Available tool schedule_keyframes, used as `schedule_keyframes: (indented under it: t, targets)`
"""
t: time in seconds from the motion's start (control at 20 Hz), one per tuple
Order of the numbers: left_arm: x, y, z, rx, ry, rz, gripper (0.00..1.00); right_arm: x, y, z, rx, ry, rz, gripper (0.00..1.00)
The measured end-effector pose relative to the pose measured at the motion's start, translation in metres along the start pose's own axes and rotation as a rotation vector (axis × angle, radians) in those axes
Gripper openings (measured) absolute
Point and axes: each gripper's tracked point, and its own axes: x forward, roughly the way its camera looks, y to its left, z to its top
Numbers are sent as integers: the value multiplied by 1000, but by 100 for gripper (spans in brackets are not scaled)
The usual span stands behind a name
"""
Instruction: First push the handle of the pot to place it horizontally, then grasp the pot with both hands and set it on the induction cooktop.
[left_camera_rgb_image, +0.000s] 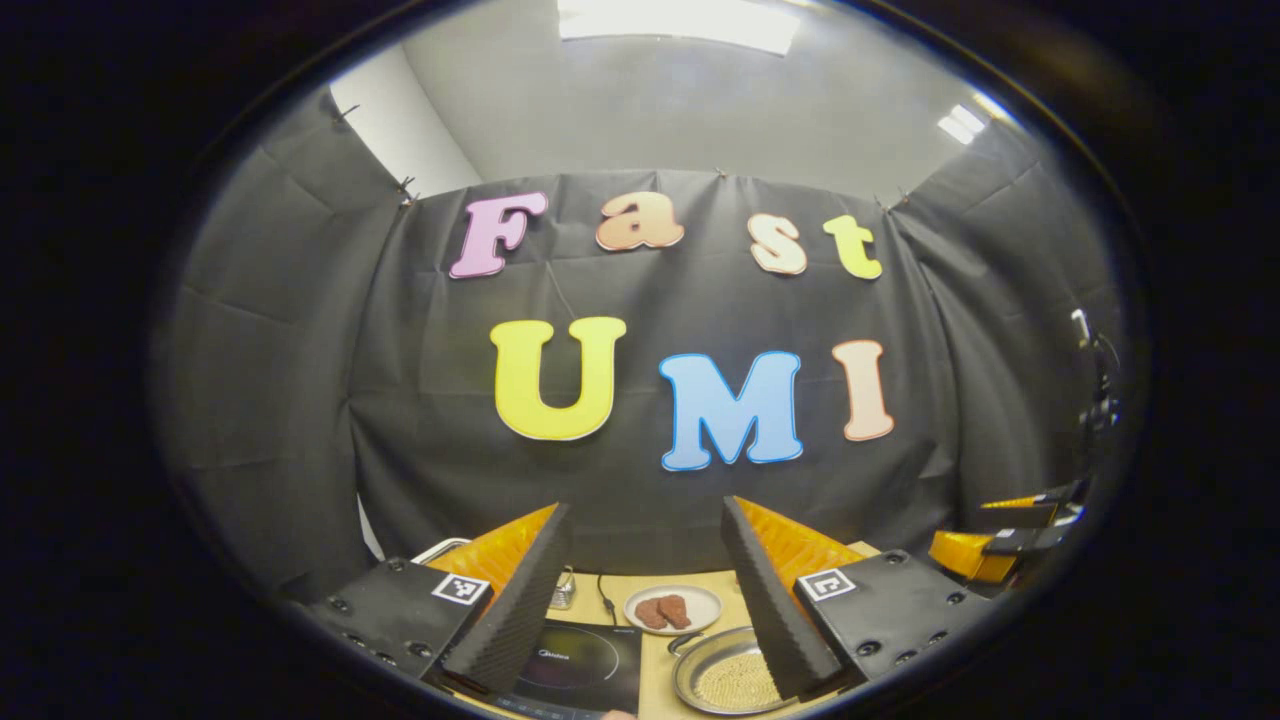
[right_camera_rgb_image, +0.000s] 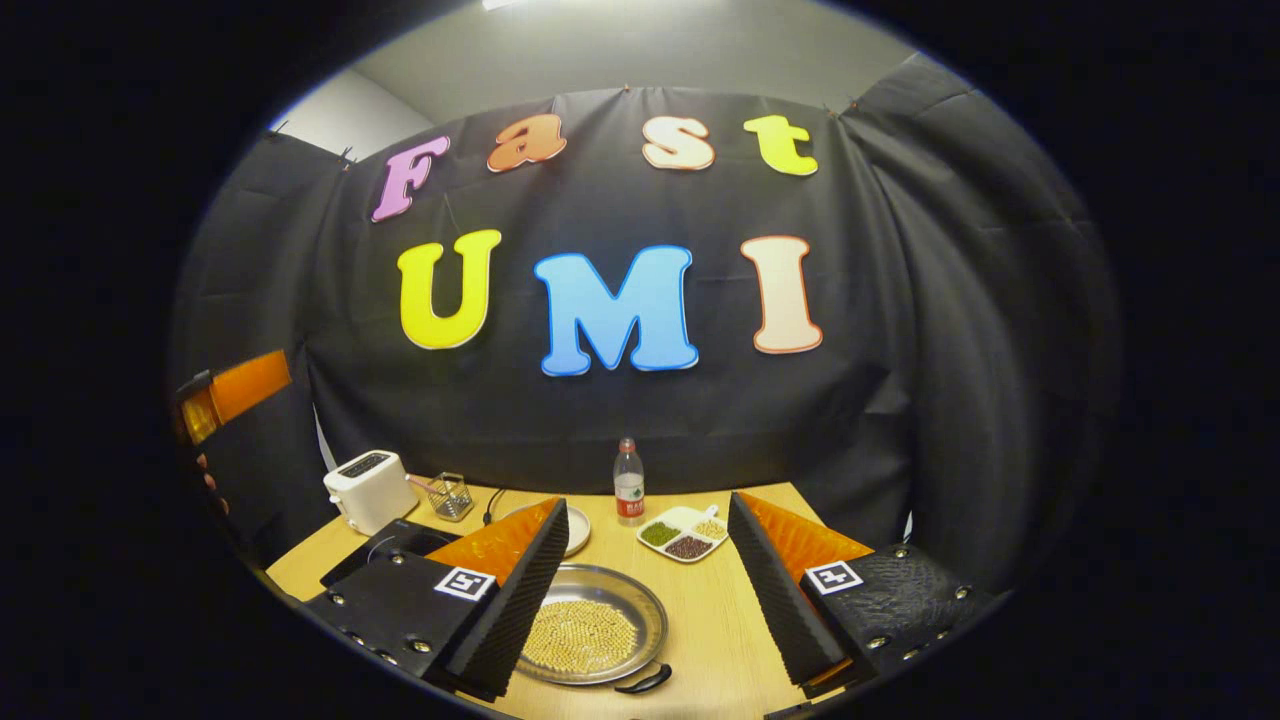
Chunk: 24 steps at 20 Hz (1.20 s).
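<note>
Shallow round steel pot (right_camera_rgb_image: 590, 625), filled with pale yellow beans: stands on the light wooden table (right_camera_rgb_image: 720, 620), its short black handle (right_camera_rgb_image: 643, 682) at the near rim, pointing right. Flat black induction cooktop (left_camera_rgb_image: 580, 665): on the table just left of the pot, not under it. Left gripper (left_camera_rgb_image: 645, 590): raised above the table, jaws spread wide, holding nothing. Right gripper (right_camera_rgb_image: 645, 580): likewise spread and empty, over the pot's far side. White round plate (left_camera_rgb_image: 673, 608) with two brown pieces: behind the pot. White three-part dish (right_camera_rgb_image: 685, 535) of beans, clear plastic bottle (right_camera_rgb_image: 628, 483), white toaster (right_camera_rgb_image: 370, 490), small wire basket (right_camera_rgb_image: 455, 495): along the table's far edge.
</note>
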Motion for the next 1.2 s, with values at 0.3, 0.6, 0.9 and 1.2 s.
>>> schedule_keyframes:
  t: [0.3, 0.6, 0.9, 1.2]
  targets:
    - [2, 12, -11, -2, 25, 24, 99, 16, 12, -84, 6, 236, 43, 64]
    - [0, 23, -23, 10, 52, 48, 99, 7, 27, -176, 12, 573, 131, 27]
    - [-5, 37, -28, 20, 68, 88, 99, -7, 38, -243, 47, 807, 182, 8]
    - [-9, 47, -28, 32, 75, 121, 99, -12, 49, -276, 73, 941, 209, 8]
